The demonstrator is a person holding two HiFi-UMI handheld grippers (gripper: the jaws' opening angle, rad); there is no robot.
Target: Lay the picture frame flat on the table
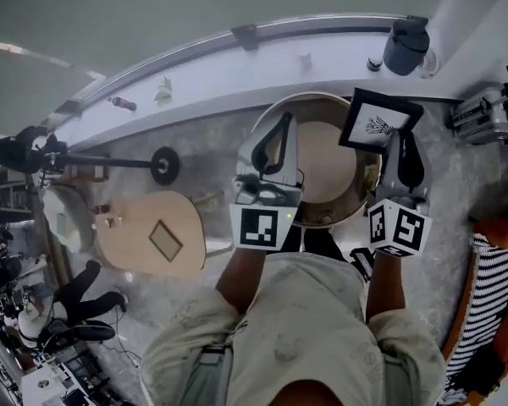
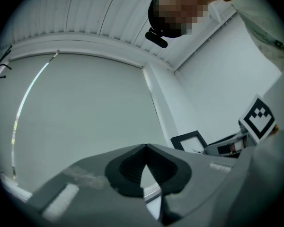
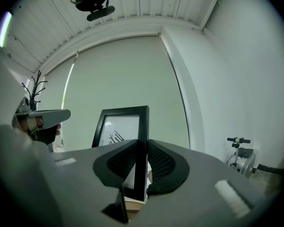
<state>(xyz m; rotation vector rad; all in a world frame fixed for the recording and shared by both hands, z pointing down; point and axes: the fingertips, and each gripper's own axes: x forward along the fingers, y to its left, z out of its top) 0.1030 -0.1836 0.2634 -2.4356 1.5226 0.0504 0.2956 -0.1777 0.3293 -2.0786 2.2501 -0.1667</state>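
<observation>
The picture frame [image 1: 379, 123] is black, with a white print of a dark sprig. It stands upright in the air over the right rim of the round wooden table [image 1: 332, 180]. My right gripper [image 1: 400, 140] is shut on its right edge, and in the right gripper view the pads [image 3: 163, 162] clamp the frame's black side bar [image 3: 143, 126]. My left gripper [image 1: 285, 118] hovers over the table's left part, its tips together with nothing between them. In the left gripper view the left gripper [image 2: 145, 149] faces a pale blind, with the frame [image 2: 189, 140] off to its right.
A dark grey canister [image 1: 404, 47] stands on the white sill behind the table. A low oval wooden stool [image 1: 152, 231] is on the floor to the left, with a black stand [image 1: 163, 165] near it. A striped cushion [image 1: 491, 303] lies at the right.
</observation>
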